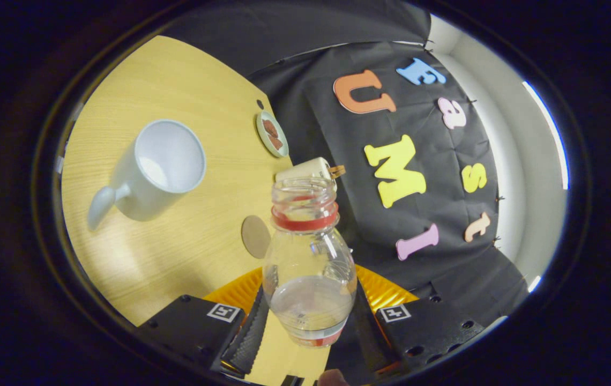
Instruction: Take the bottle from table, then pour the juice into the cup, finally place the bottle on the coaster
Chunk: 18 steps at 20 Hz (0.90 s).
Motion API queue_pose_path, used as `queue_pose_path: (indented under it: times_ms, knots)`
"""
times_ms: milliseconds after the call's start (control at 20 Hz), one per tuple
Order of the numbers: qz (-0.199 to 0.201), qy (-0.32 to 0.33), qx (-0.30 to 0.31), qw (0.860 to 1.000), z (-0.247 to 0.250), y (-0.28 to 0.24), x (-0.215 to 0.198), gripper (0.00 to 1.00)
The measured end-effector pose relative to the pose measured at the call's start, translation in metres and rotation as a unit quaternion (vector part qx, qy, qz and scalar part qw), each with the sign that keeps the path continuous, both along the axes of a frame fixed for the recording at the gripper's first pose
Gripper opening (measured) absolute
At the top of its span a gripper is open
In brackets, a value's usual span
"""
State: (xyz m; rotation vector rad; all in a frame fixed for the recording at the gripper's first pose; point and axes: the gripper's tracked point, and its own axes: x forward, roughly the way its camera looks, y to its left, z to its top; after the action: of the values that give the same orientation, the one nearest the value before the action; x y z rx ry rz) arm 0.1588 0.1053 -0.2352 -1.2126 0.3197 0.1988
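The bottle (308, 268), uncapped, is gripped between both fingers (305, 332), the cup (158, 169) at ten o'clock; tilting before its mouth is above the cup may spill juice on the table (193, 252).

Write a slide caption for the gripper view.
Gripper shut on the open bottle, tilted above the table near the cup.

Between the fingers: clear bottle (309, 268), uncapped, pressed from both sides by the gripper (308, 321); no room left there.
Ahead and left: white cup (158, 169), mouth open, well apart from the bottle, bare wooden table (187, 252) between.
Just beside the bottle neck: round flat coaster (255, 236), nothing on it.
Beyond the bottle: small cream box (308, 169), then a small dish (272, 134) near the table edge.
Right: black cloth wall (445, 225), close behind the table.
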Motion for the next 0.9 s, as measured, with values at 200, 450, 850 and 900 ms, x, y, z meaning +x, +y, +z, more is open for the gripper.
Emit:
queue_pose_path:
  times_ms: [200, 450, 850, 900]
  knots:
    - [0.014, -0.012, -0.066, 0.998, -0.008, 0.01, 0.008, 0.8]
    - [0.034, -0.061, -0.134, 0.989, 0.004, 0.019, 0.013, 0.8]
    - [0.06, -0.098, -0.187, 0.976, 0.009, 0.033, 0.02, 0.79]
    - [0.063, -0.104, -0.193, 0.974, 0.012, 0.034, 0.021, 0.79]
